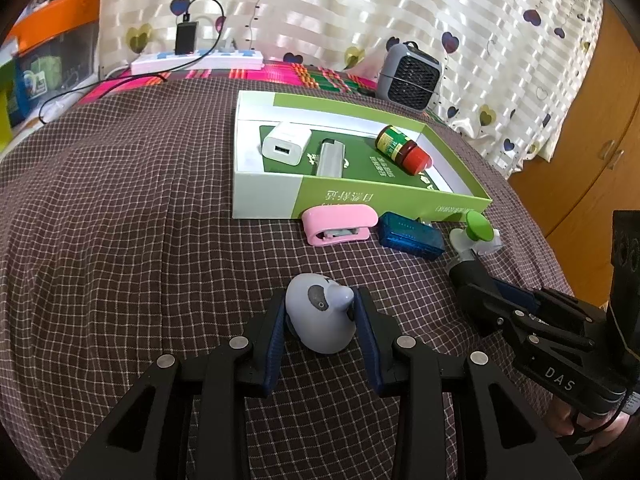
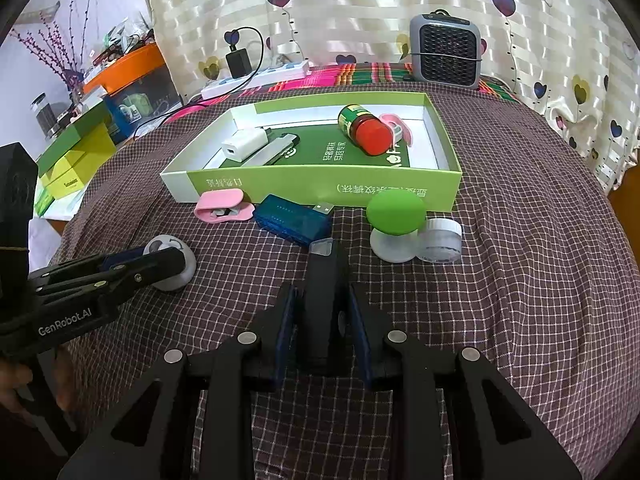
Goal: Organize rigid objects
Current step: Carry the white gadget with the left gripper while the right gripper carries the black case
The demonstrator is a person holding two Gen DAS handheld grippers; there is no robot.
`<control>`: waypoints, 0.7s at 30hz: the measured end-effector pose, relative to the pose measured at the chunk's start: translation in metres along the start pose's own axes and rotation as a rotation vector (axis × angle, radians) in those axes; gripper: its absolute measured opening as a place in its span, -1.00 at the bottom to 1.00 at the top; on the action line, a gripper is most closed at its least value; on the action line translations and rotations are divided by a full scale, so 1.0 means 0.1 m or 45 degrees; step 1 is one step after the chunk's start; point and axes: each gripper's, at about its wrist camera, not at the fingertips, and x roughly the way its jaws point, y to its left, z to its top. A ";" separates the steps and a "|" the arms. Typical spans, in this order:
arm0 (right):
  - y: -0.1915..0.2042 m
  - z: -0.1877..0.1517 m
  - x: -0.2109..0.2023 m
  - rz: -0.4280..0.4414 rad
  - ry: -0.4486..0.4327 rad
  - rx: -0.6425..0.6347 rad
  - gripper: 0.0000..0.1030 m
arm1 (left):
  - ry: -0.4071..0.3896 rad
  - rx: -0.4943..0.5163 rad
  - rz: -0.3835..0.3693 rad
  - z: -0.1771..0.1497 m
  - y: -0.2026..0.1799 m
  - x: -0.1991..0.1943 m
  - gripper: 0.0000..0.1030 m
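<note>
A grey round toy with a dark eye patch (image 1: 320, 316) rests on the checked cloth, and my left gripper (image 1: 320, 298) is shut on it, both pads on its sides. From the right wrist view the same toy (image 2: 176, 270) shows under the left gripper (image 2: 174, 258). My right gripper (image 2: 322, 292) is shut on a black stick with a clear tip (image 2: 322, 280), which points toward the box; the right gripper (image 1: 460, 272) also appears at the right in the left wrist view. The green-and-white box (image 1: 400, 196) holds a white charger (image 1: 286, 144), a silver lighter (image 1: 330, 158) and a red-capped bottle (image 1: 402, 150).
In front of the box lie a pink stapler (image 2: 224, 204), a blue USB device (image 2: 294, 220), a green mushroom-shaped piece (image 2: 396, 212) and a small clear jar (image 2: 440, 240). A grey heater (image 2: 446, 50) and a power strip (image 2: 256, 78) stand at the back. A wooden cabinet (image 1: 592, 160) is at the right.
</note>
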 end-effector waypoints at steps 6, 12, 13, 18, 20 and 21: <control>0.00 -0.01 -0.02 0.004 -0.002 0.000 -0.45 | -0.001 0.009 0.013 0.00 -0.02 -0.01 -0.39; 0.02 0.00 -0.04 0.017 -0.004 -0.007 -0.45 | -0.001 0.009 0.022 -0.01 -0.03 -0.03 -0.39; 0.03 0.00 -0.04 0.023 -0.008 -0.009 -0.45 | -0.002 0.012 0.025 -0.02 -0.03 -0.04 -0.39; 0.04 0.00 -0.06 0.028 -0.014 -0.015 -0.45 | -0.004 0.021 0.035 -0.03 -0.04 -0.06 -0.40; 0.04 0.01 -0.09 0.030 -0.027 -0.015 -0.45 | -0.010 0.018 0.031 -0.03 -0.04 -0.09 -0.40; 0.04 0.01 -0.10 0.032 -0.033 -0.016 -0.45 | -0.015 0.021 0.030 -0.03 -0.05 -0.10 -0.40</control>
